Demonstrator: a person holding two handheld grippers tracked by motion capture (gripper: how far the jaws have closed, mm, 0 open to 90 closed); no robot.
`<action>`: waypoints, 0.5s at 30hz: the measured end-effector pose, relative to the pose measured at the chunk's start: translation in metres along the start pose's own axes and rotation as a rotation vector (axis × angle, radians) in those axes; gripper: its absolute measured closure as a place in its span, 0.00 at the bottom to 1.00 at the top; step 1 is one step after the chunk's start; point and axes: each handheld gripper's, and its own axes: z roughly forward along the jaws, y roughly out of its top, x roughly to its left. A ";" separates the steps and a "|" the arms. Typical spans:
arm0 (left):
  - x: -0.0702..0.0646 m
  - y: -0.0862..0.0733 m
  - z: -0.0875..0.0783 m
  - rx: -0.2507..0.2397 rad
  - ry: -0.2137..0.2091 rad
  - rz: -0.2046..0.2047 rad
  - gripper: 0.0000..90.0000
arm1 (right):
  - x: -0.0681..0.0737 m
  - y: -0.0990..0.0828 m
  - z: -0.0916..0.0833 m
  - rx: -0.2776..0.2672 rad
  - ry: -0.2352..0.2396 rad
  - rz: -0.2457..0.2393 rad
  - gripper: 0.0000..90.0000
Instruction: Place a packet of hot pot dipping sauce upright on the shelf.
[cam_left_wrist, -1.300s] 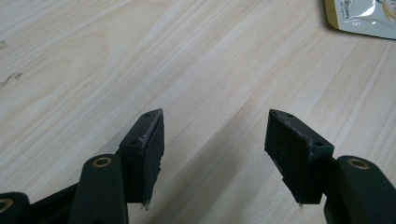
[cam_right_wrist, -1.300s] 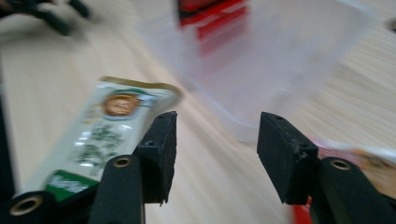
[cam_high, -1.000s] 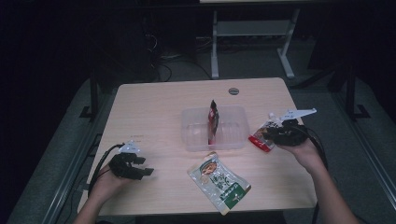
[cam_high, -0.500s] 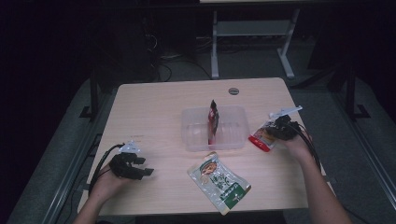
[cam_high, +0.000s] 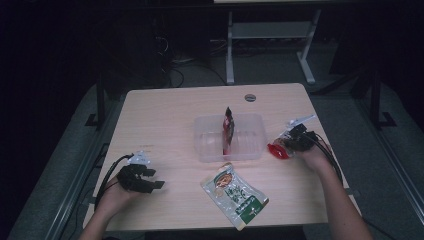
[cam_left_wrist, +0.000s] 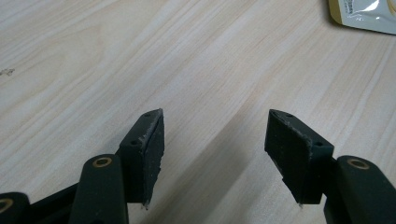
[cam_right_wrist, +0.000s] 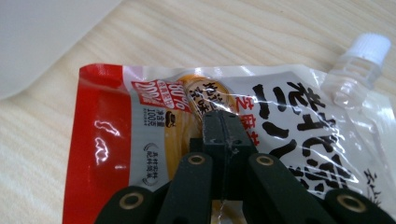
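Pale wood tabletop (cam_high: 165, 115) under dim light, seen from above. At the left, the left gripper (cam_high: 159, 184) rests near the table's front edge in the person's hand, its jaws spread apart with nothing between them, seemingly kept idle and out of the way. Right of it, a green and white flat pouch (cam_high: 234, 194) lies face up near the front edge. Just behind it stands a clear plastic tray (cam_high: 252, 150) with a dark red packet (cam_high: 228, 131) upright inside, which suggests packets are being gathered there. At the right, just beside the tray, the right gripper (cam_high: 288, 143) has just closed its jaws on a red and white spouted pouch (cam_right_wrist: 116, 140) lying on the table, probably to lift it toward the tray.
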 end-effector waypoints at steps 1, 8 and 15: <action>0.000 0.000 0.000 0.000 0.000 0.000 0.42 | 0.001 0.000 -0.001 0.005 0.000 -0.006 1.00; 0.001 -0.001 -0.001 -0.002 0.001 -0.002 0.42 | 0.005 -0.006 -0.008 0.034 0.043 -0.029 1.00; -0.001 0.000 -0.001 -0.004 0.000 0.000 0.42 | 0.019 -0.016 -0.019 0.073 0.073 -0.082 1.00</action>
